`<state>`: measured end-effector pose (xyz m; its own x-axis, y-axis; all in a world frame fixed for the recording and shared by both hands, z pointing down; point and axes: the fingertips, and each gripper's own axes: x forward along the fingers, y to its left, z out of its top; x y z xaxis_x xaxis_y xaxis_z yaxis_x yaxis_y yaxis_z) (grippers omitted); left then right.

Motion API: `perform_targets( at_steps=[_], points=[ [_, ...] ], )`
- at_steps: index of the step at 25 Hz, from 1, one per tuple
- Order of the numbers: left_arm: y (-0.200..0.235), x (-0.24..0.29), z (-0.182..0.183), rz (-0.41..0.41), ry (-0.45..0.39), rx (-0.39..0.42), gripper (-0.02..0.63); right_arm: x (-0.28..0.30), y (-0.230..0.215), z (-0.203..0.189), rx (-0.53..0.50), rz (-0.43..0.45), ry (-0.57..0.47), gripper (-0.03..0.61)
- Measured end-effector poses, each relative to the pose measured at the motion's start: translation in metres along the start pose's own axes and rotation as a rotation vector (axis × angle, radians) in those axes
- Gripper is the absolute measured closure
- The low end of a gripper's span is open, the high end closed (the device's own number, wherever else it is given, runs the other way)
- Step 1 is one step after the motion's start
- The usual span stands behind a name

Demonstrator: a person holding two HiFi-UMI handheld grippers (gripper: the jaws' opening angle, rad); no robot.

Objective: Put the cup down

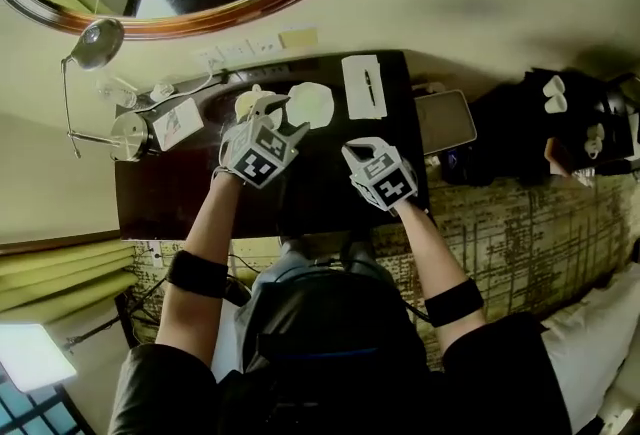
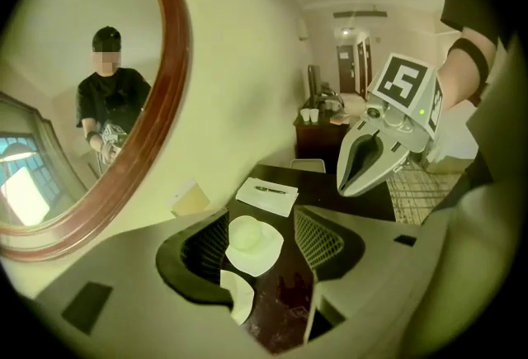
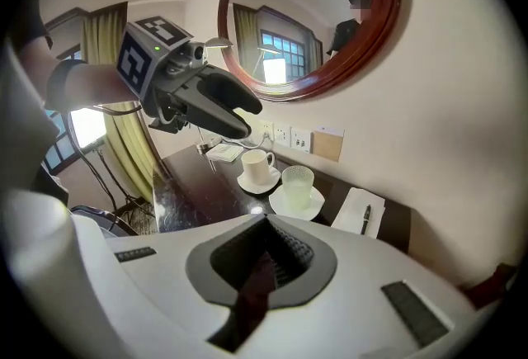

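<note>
A white handled cup (image 3: 256, 164) stands upright on its saucer (image 3: 259, 181) on the dark table (image 3: 194, 184), next to a ribbed glass (image 3: 297, 185) on a second saucer. In the head view the cup (image 1: 247, 103) lies just beyond my left gripper (image 1: 266, 113). The left gripper (image 2: 262, 221) hangs above the table, open and holding nothing, with the glass (image 2: 247, 238) showing below through the gap. From the right gripper view the left gripper (image 3: 245, 120) hovers above and left of the cup. My right gripper (image 3: 266, 221) is shut and empty, raised over the table's near part.
A white notepad with a pen (image 3: 360, 212) lies right of the glass. A desk lamp (image 1: 98, 44) and small items stand at the table's left end, a grey tablet (image 1: 445, 120) at its right. A round wood-framed mirror (image 2: 157, 93) hangs on the wall behind.
</note>
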<state>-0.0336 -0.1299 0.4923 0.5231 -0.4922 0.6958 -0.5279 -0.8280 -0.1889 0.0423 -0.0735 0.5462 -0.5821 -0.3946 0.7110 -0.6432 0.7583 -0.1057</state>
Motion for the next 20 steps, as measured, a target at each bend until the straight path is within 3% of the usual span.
perform_targets(
  at_steps=[9,16,20],
  points=[
    [-0.013,-0.064,-0.031,0.131,-0.111,-0.218,0.607,-0.013,0.012,-0.006,-0.032,-0.016,0.011,0.577],
    [-0.025,-0.095,-0.068,0.192,-0.152,-0.404,0.613,-0.013,0.011,-0.023,-0.029,-0.052,0.014,0.577],
    [-0.028,-0.111,-0.085,0.217,-0.178,-0.481,0.613,-0.020,0.019,-0.012,0.016,-0.055,-0.020,0.577]
  ],
)
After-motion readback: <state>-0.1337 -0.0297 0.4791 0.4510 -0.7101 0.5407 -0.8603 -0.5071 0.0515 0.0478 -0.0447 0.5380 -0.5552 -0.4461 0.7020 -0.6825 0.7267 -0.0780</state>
